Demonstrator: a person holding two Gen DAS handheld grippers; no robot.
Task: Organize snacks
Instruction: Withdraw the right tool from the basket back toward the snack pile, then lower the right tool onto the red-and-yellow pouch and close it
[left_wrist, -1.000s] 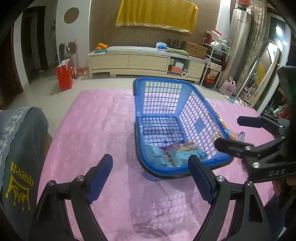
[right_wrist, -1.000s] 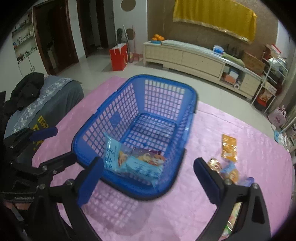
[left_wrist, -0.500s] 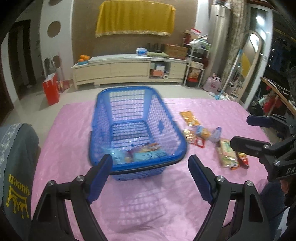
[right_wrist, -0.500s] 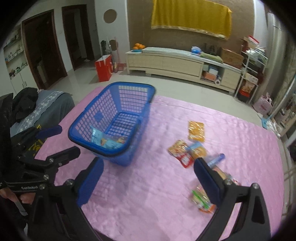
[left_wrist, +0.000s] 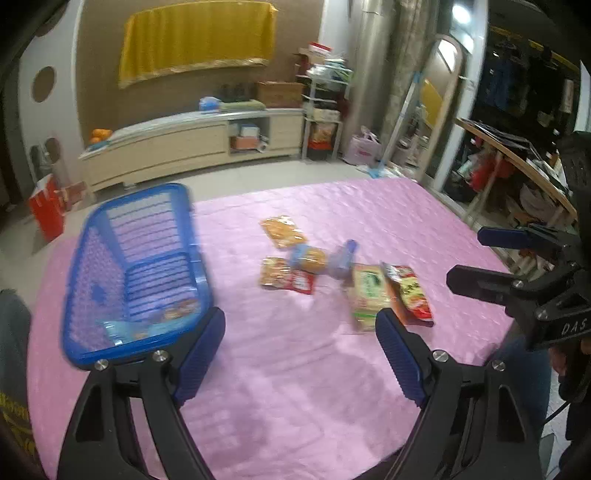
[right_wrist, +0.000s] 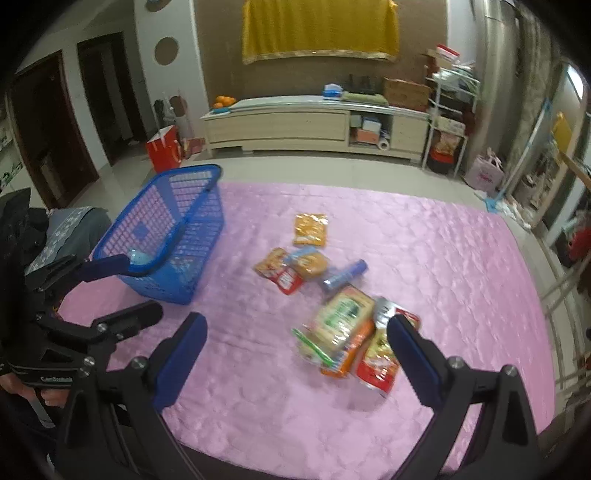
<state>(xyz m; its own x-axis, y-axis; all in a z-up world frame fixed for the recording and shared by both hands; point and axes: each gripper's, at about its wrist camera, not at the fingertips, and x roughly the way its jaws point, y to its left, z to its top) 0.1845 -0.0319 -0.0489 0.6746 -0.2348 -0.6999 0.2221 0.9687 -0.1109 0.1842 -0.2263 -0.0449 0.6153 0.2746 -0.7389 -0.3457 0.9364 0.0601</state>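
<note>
While both grippers hang over the pink cloth (right_wrist: 424, 258), the loose snacks lie mid-table, right of the blue basket (right_wrist: 173, 229). Basket's long axis runs toward the far cabinet (right_wrist: 295, 125); mesh walls, a few packets inside at the near end. Orange packet (right_wrist: 311, 229) lies farthest, long axis pointing away. Blue tube (right_wrist: 345, 275) sits diagonal. Green-label pack (right_wrist: 341, 319) and red pack (right_wrist: 380, 360) lie nearest, touching, w/ long axes slanted. Left gripper (left_wrist: 301, 350): jaws wide apart, nothing btwn. Right gripper (right_wrist: 295, 354): same, empty.
</note>
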